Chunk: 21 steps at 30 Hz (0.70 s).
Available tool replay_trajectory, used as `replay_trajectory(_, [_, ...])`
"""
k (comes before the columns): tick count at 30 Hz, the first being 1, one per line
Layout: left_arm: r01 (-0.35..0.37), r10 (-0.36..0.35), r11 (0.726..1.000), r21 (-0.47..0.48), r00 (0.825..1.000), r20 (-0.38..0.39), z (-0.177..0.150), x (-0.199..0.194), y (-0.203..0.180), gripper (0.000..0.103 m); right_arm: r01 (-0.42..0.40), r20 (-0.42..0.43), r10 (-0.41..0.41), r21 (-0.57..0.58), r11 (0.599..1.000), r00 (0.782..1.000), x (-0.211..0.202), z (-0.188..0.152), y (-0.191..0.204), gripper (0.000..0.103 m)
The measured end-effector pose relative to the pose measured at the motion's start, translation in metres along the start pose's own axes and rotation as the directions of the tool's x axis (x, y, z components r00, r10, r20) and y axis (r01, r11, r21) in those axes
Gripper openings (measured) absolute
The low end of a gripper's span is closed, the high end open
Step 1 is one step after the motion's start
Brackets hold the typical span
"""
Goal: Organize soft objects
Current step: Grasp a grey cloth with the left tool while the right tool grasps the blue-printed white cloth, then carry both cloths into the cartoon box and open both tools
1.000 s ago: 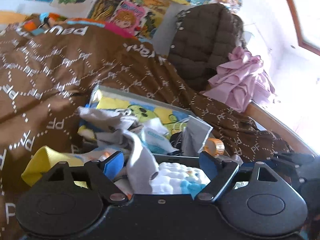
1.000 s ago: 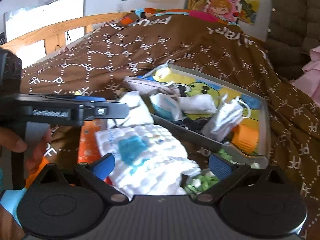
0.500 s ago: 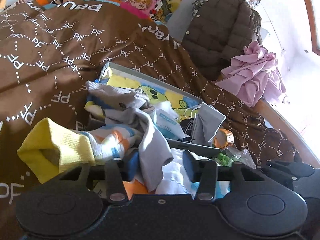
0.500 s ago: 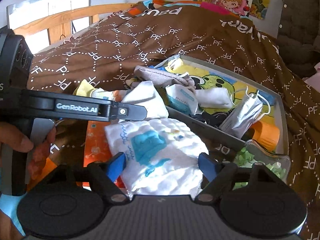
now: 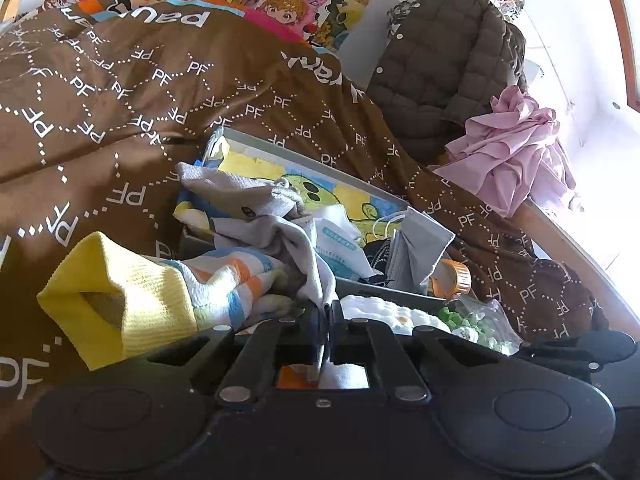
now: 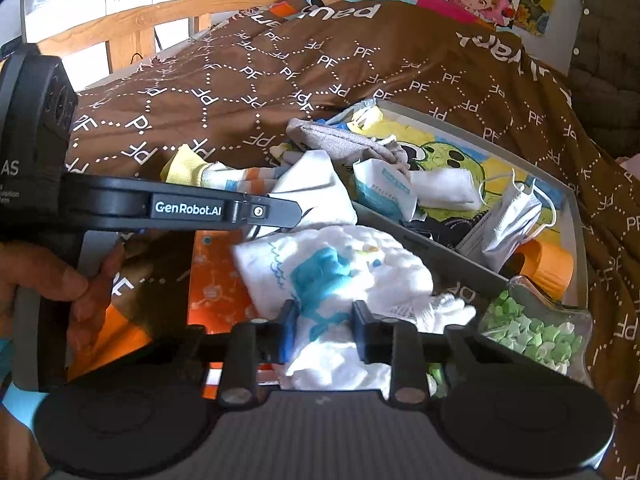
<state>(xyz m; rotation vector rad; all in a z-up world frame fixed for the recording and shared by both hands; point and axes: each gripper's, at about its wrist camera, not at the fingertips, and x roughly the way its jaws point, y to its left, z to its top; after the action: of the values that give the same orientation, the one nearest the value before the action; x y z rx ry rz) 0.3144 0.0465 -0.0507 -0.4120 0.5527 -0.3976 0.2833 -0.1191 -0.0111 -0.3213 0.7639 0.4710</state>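
Observation:
My left gripper [image 5: 325, 330] is shut on a fold of the grey-white cloth [image 5: 310, 254] that hangs over the near wall of the grey tray [image 5: 320, 160]. A yellow-cuffed striped sock [image 5: 132, 300] lies just left of it. In the right wrist view, my right gripper [image 6: 324, 332] is shut on the puffy white cloth with a blue print [image 6: 332, 276], bunched between its fingers. The left gripper [image 6: 298, 214] reaches in from the left onto the grey-white cloth [image 6: 316, 188]. Face masks [image 6: 508, 216] and a tissue pack [image 6: 384, 192] lie in the tray [image 6: 576, 216].
A brown patterned blanket [image 5: 120, 92] covers the bed. A bag of green bits [image 6: 532, 332] and an orange roll [image 6: 548, 264] sit at the tray's near right. An orange sheet [image 6: 216, 280] lies under the white cloth. A hand [image 6: 60, 280] holds the left gripper. A dark jacket [image 5: 440, 72] and pink cloth [image 5: 516, 148] lie at the back right.
Both grippers went from open to shut: the left on the grey-white cloth, the right on the white blue-print cloth. The left view has moved closer to the tray.

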Motion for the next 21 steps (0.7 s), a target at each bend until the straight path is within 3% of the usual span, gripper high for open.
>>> replay_trajectory(5, [0.004, -0.004, 1.000, -0.002, 1.000, 0.024, 0.004, -0.008, -0.006, 0.002, 0.010, 0.023, -0.011, 0.014, 1.000, 1.000, -0.007, 0.000, -0.002, 0.014])
replay_trajectory(13, [0.003, -0.006, 0.999, 0.045, 0.997, 0.079, 0.017, -0.030, -0.030, 0.002, 0.019, 0.144, -0.033, 0.095, 0.995, 0.989, -0.037, 0.005, -0.018, 0.012])
replay_trajectory(21, [0.014, -0.024, 0.997, 0.072, 0.991, 0.132, 0.030, -0.056, -0.056, 0.002, 0.025, 0.315, -0.099, 0.231, 0.973, 0.944, -0.071, 0.003, -0.046, 0.012])
